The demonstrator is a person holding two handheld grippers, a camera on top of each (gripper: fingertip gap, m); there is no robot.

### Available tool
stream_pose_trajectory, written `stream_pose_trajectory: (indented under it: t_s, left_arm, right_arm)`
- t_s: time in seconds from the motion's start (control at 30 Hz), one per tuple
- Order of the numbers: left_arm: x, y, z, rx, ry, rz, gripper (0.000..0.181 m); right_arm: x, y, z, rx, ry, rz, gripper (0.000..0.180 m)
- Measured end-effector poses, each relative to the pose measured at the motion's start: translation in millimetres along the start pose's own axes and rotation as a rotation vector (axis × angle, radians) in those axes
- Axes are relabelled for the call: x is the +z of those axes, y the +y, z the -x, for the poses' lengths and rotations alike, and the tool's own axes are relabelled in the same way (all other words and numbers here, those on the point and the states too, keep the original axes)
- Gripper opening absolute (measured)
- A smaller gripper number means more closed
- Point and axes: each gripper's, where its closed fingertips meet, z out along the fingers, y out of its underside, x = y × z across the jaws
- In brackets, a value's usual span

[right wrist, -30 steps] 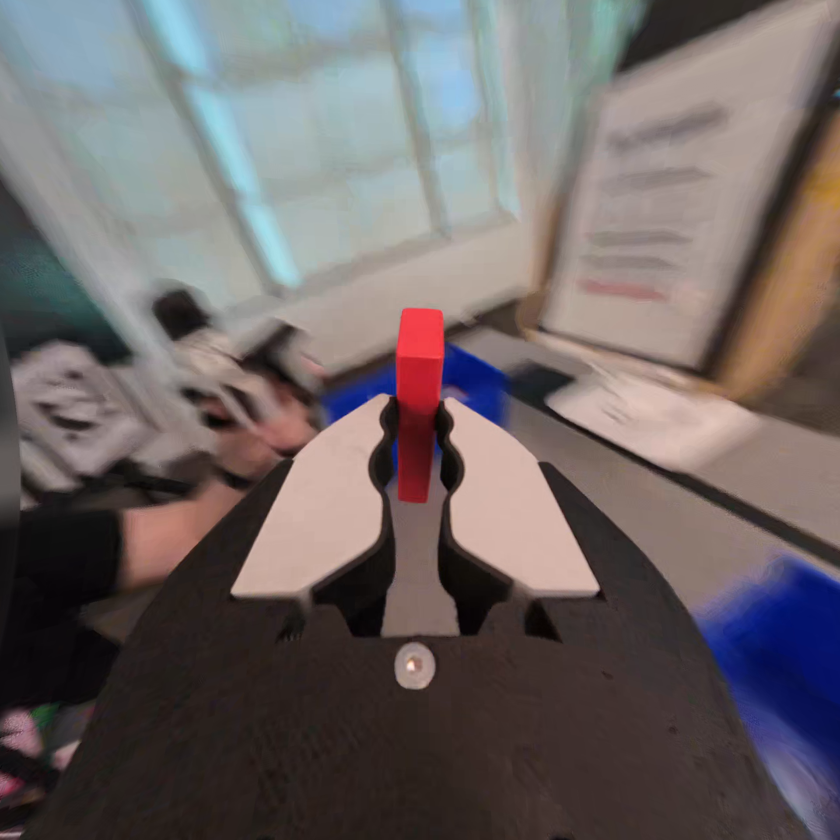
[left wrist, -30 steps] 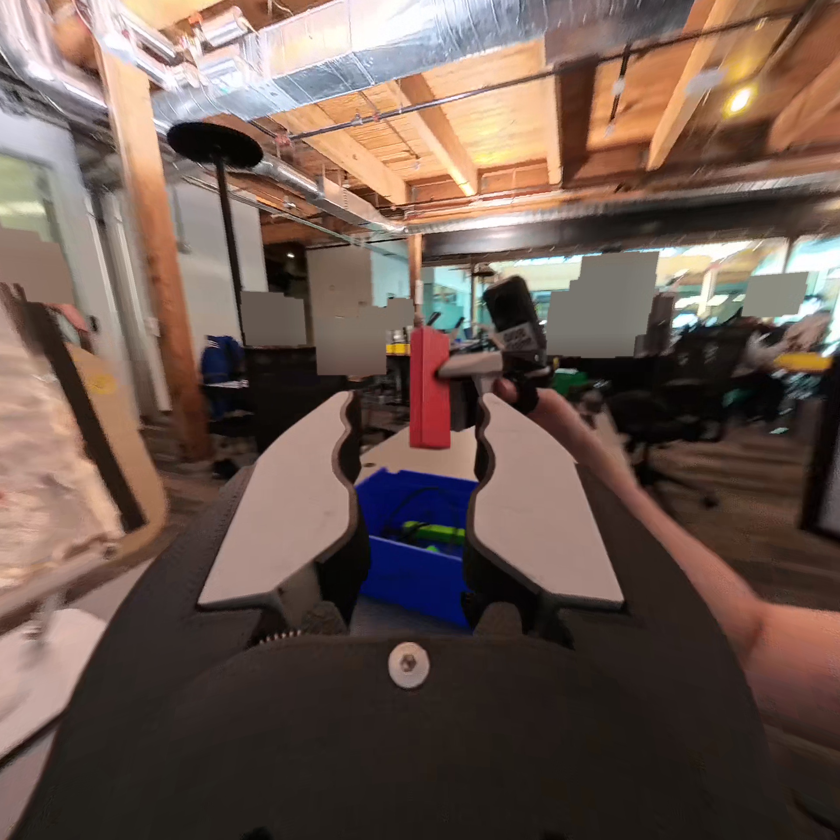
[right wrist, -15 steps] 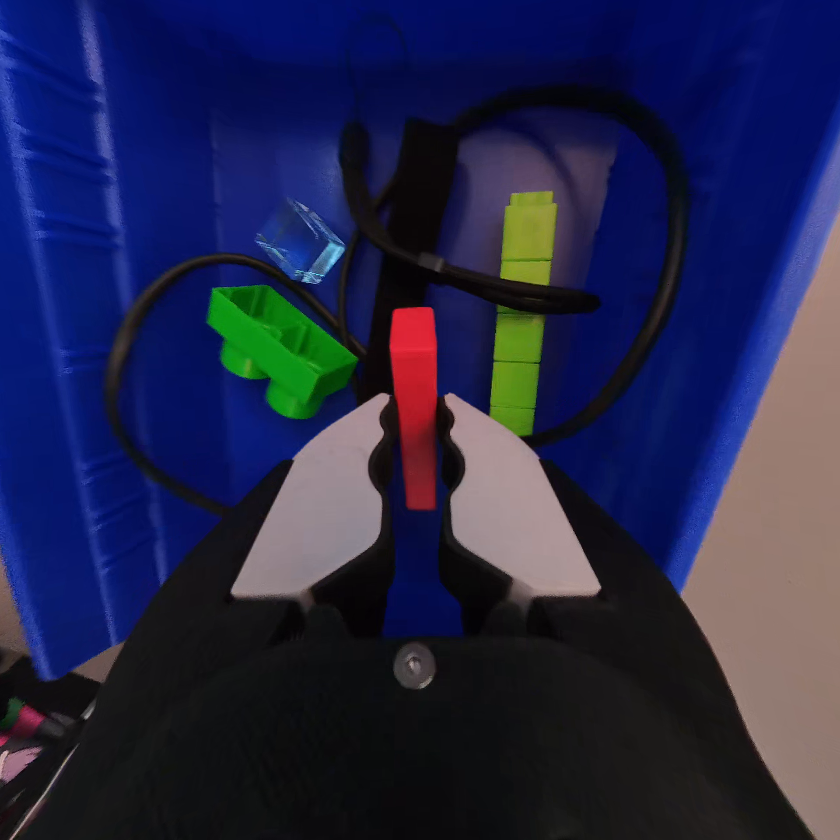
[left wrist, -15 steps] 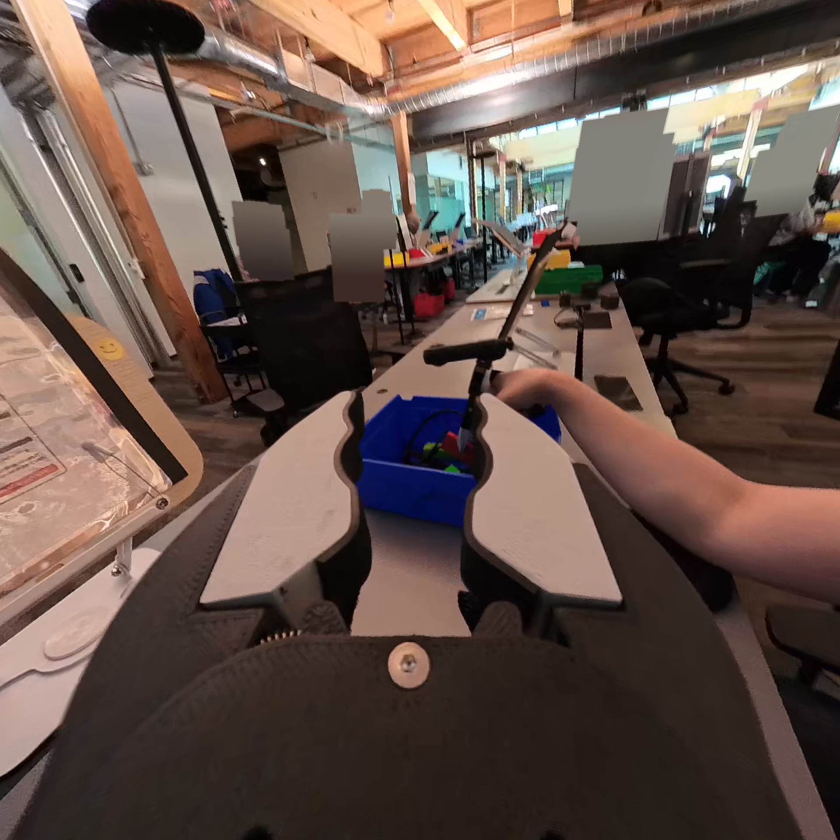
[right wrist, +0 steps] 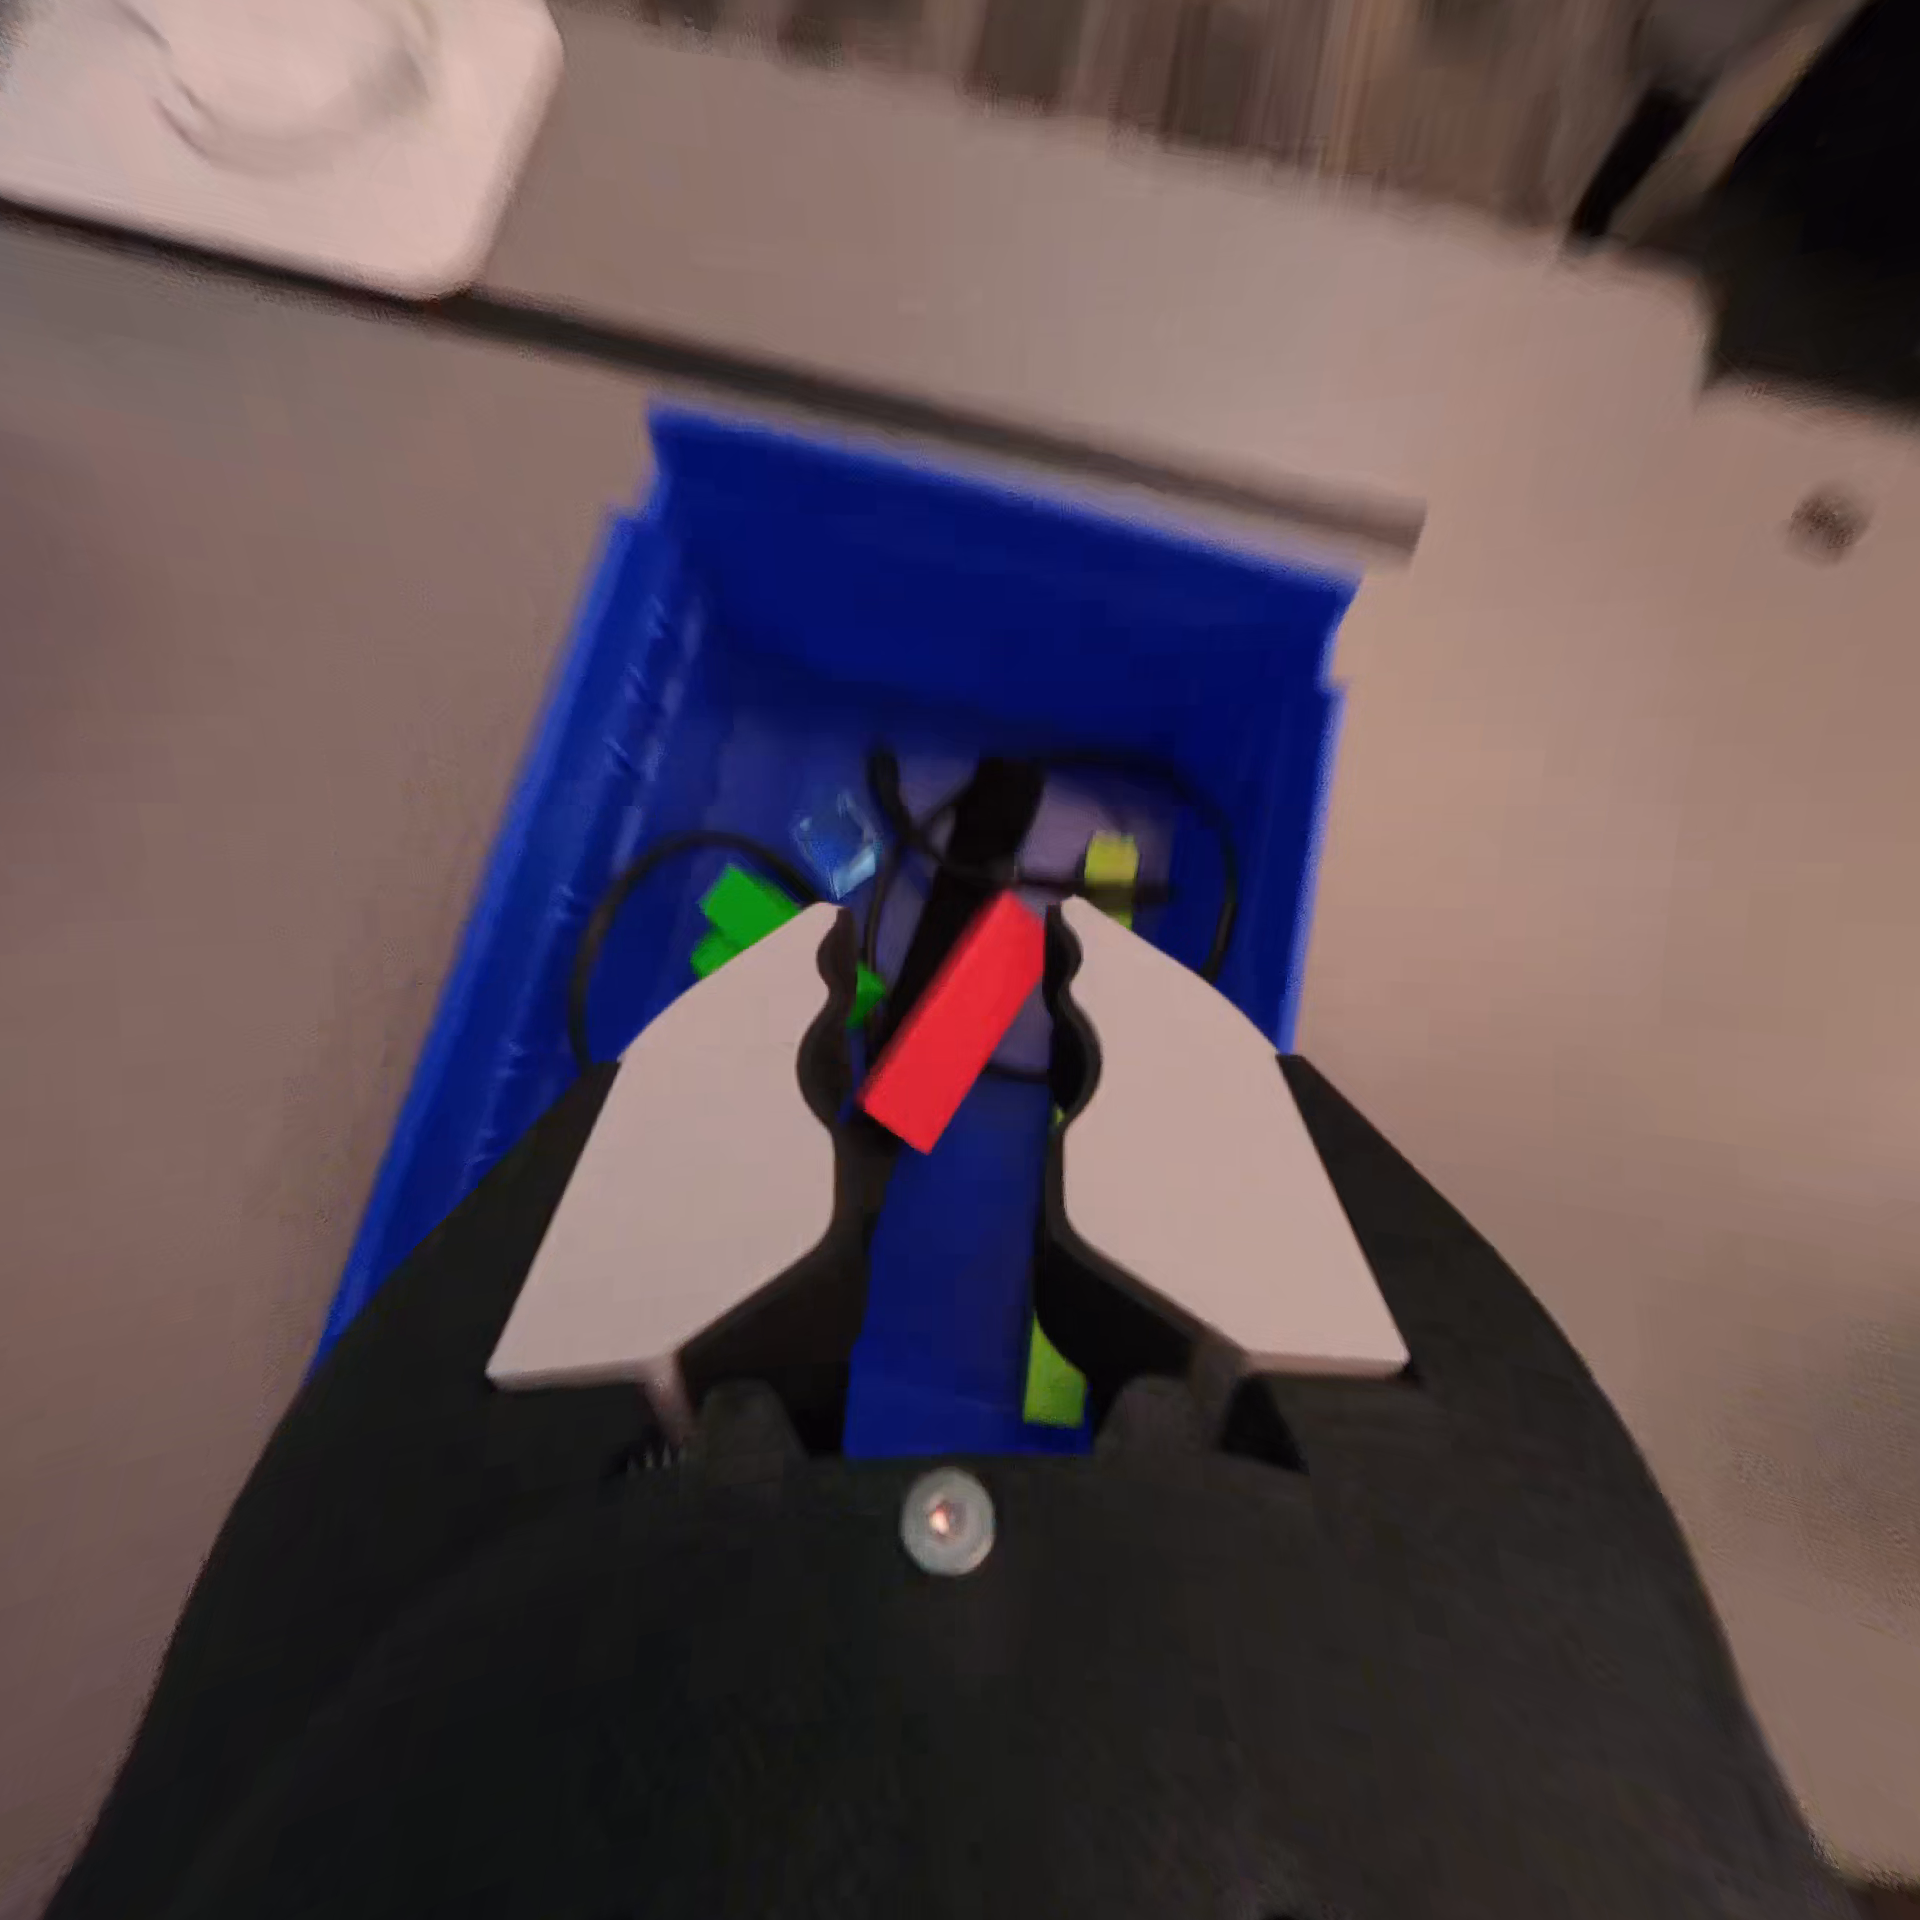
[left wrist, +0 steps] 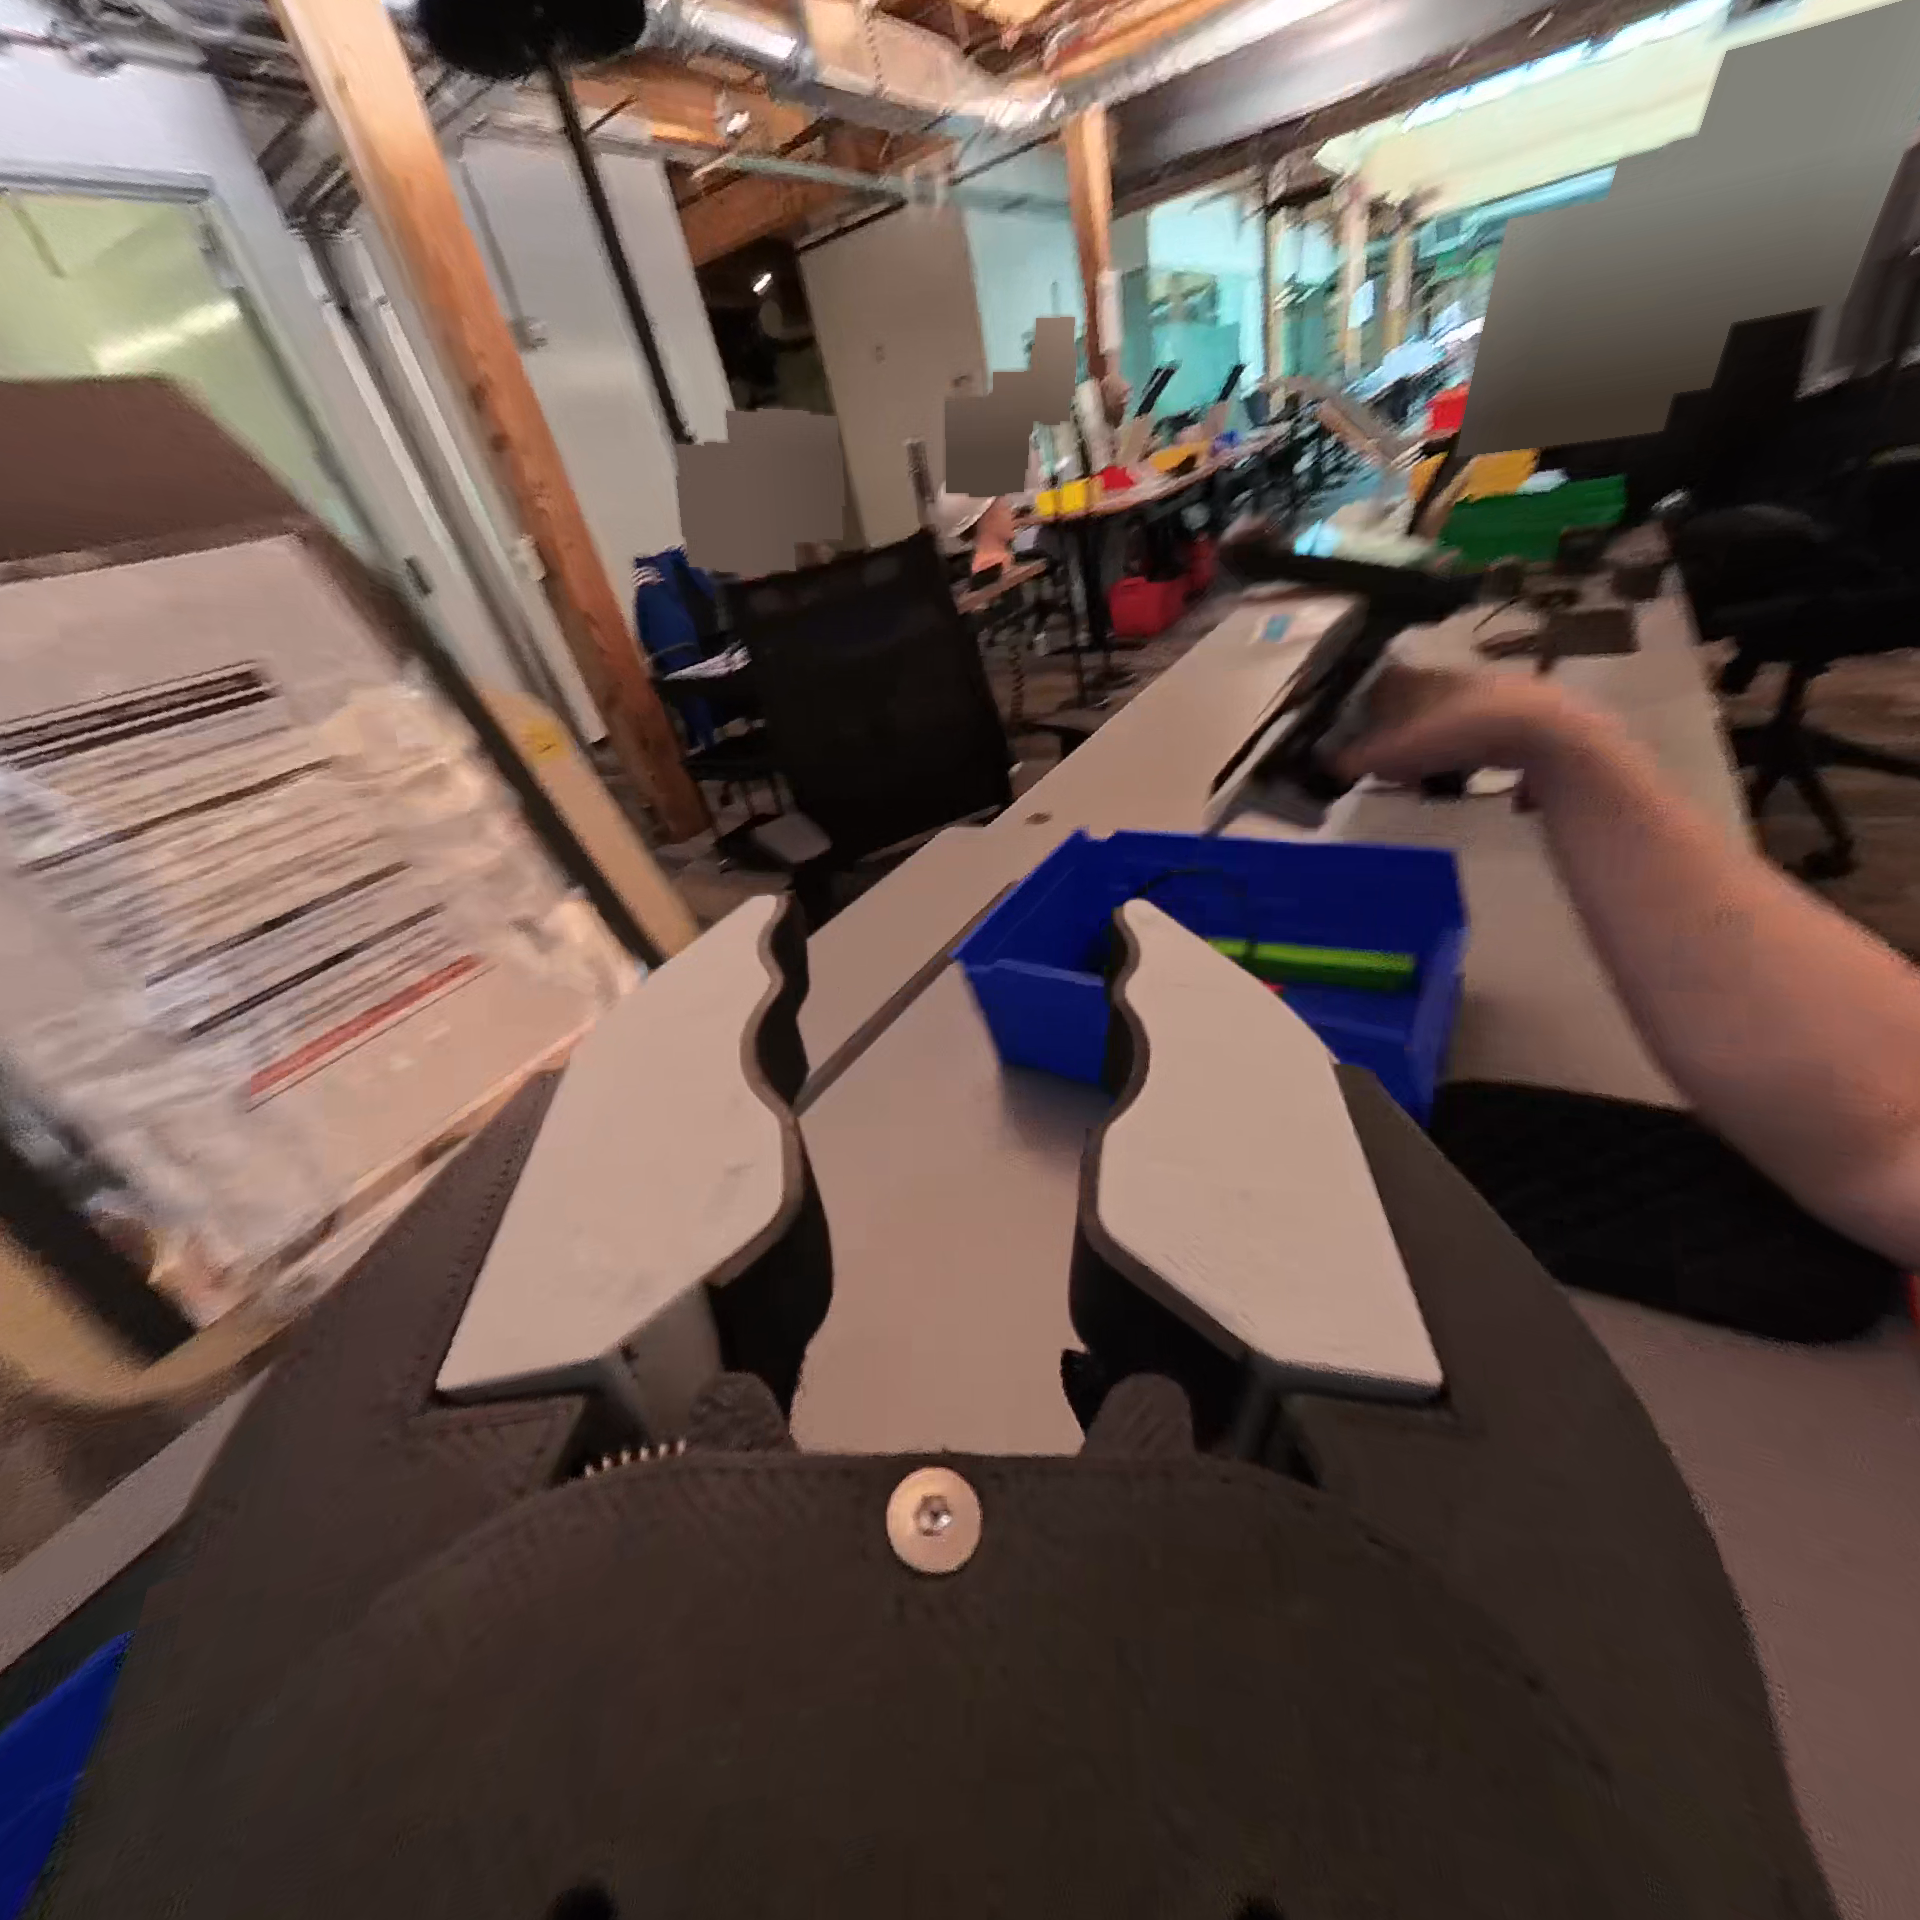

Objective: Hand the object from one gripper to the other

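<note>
In the right wrist view my right gripper is open above the blue bin. The red block lies tilted in the gap between the spread fingers and is not clamped; I cannot tell whether it is falling or resting in the bin. In the left wrist view my left gripper is open and empty, low over the grey table, short of the blue bin. The right gripper shows blurred in a hand beyond the bin.
The bin holds a black cable, green bricks, a lime stick and a clear cube. A framed sign stands at the left. A black mat lies right of the bin, under the forearm. The grippers' ends are close to 40 centimetres from one another.
My right gripper has opened and let go of the red block, which has tipped over, and has risen away from the bin. My left gripper has swung left, so the bin sits further right.
</note>
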Motion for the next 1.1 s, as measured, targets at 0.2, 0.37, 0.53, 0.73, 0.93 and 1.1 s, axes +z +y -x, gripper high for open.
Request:
stream_pose_trajectory:
  t_s: [0.2, 0.37, 0.53, 0.73, 0.93, 1.1]
  left_arm:
    - [-59.3, 92.3, 81.8, -0.010, -0.288, 0.543, 0.049]
    - [-81.6, 184.9, 116.5, -0.187, -0.301, 0.910, 0.049]
    - [-84.8, 237.8, 133.5, -0.300, -0.302, 1.044, 0.050]
    - [-113.1, 270.9, 133.3, -0.414, -0.317, 1.215, 0.042]
    - [-116.1, 275.2, 117.7, -0.569, -0.210, 1.181, 0.020]
    - [-121.0, 274.4, 112.8, -0.559, -0.132, 1.197, 0.008]
  right_arm:
    - [-111.7, -90.6, 31.2, -0.280, 0.212, -0.686, 0.050]
    - [-137.7, -97.9, 52.0, -0.365, 0.240, -0.799, 0.046]
    - [-120.8, -94.4, 44.0, -0.370, 0.263, -0.731, 0.046]
    - [-92.9, -86.1, 42.2, -0.404, 0.267, -0.593, 0.045]
    - [-75.4, -83.4, 53.1, -0.497, 0.279, -0.522, 0.044]
    - [-64.7, -82.8, 63.6, -0.544, 0.271, -0.490, 0.043]
